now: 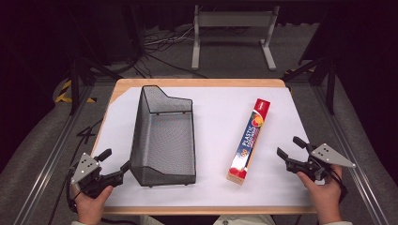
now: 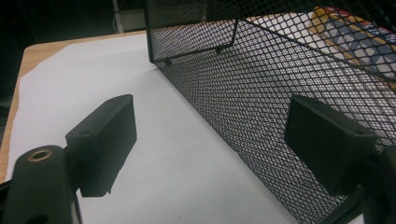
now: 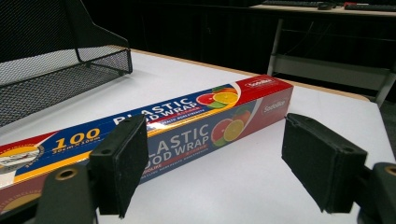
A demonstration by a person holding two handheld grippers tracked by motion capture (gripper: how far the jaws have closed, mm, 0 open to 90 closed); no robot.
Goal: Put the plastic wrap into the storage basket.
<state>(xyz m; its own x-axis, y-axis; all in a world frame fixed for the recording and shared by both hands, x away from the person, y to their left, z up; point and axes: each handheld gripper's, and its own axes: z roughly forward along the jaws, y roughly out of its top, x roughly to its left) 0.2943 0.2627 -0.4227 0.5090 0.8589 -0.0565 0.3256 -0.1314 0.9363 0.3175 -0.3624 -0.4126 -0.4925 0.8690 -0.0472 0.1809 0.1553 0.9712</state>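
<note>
The box of plastic wrap (image 1: 249, 140) lies flat on the surface (image 1: 216, 117), just ahead of the right gripper (image 1: 292, 146), whose jaws stand wide apart and empty. It looks light, stiff and glossy, likely slippery; gripping across its narrow sides near the middle should keep it balanced. Beyond it stands the wire basket (image 1: 163, 136), its near corner just beside the left gripper (image 1: 115, 160), likewise wide open and holding nothing.

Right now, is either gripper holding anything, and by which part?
Nothing is held. The left gripper is open beside the black wire-mesh basket; the right gripper is open near the long plastic-wrap box.
</note>
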